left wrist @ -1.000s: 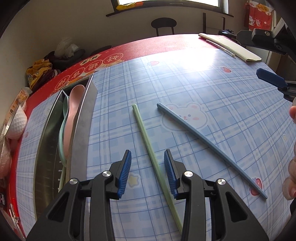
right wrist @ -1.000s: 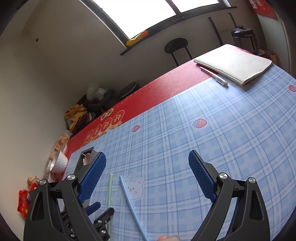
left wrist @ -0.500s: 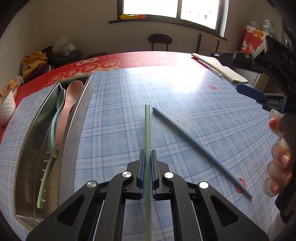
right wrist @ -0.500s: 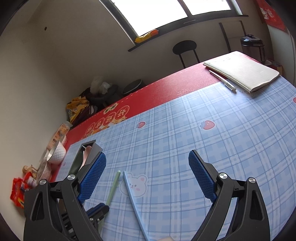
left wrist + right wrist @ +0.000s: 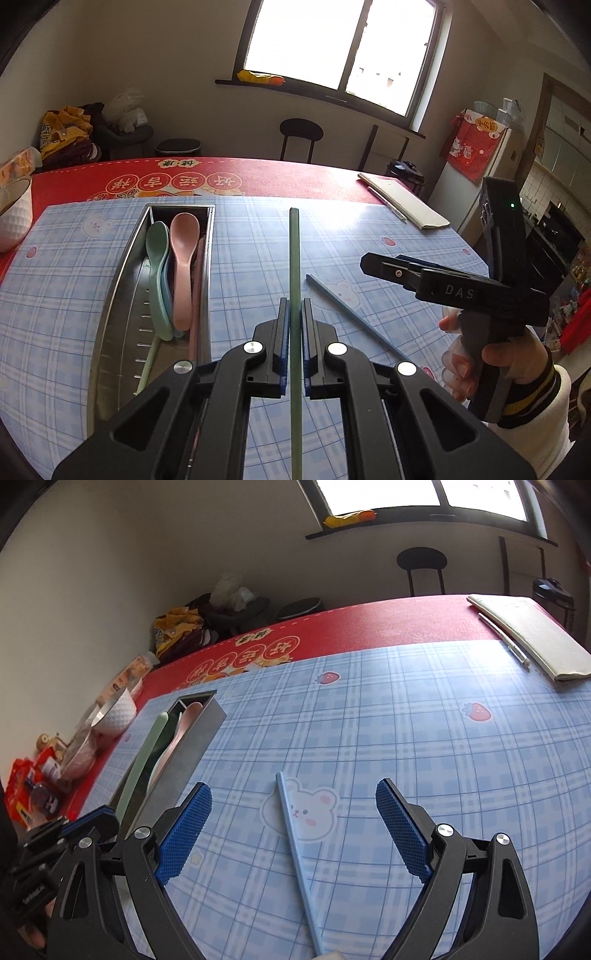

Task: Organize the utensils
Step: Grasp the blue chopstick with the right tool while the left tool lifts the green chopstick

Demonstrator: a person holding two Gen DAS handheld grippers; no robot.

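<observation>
- My left gripper is clamped tight on the green chopstick; its blue pads press the stick from both sides about midway along it.
- The green chopstick runs straight out ahead between the fingers, its far tip pointing toward the red end of the table, and its near end passes back under the gripper body.
- In the right wrist view that same chopstick shows as a pale green bar raised over the near side of the metal utensil tray.
- My right gripper stands wide open with nothing between its pads.
- The blue chopstick lies flat on the checked blue tablecloth, directly below the gap of the right gripper and crossing the printed bear.
- From the left wrist view my right hand grips the handle of that gripper, which hovers above the blue chopstick.
- The metal utensil tray sits left of the green chopstick, lengthwise on the cloth.
- Inside it lie a pink spoon and a green spoon side by side, bowls toward the far end.
- A white bowl sits at the left edge of the table, and a notebook with a pen beside it lies at the far right.
</observation>
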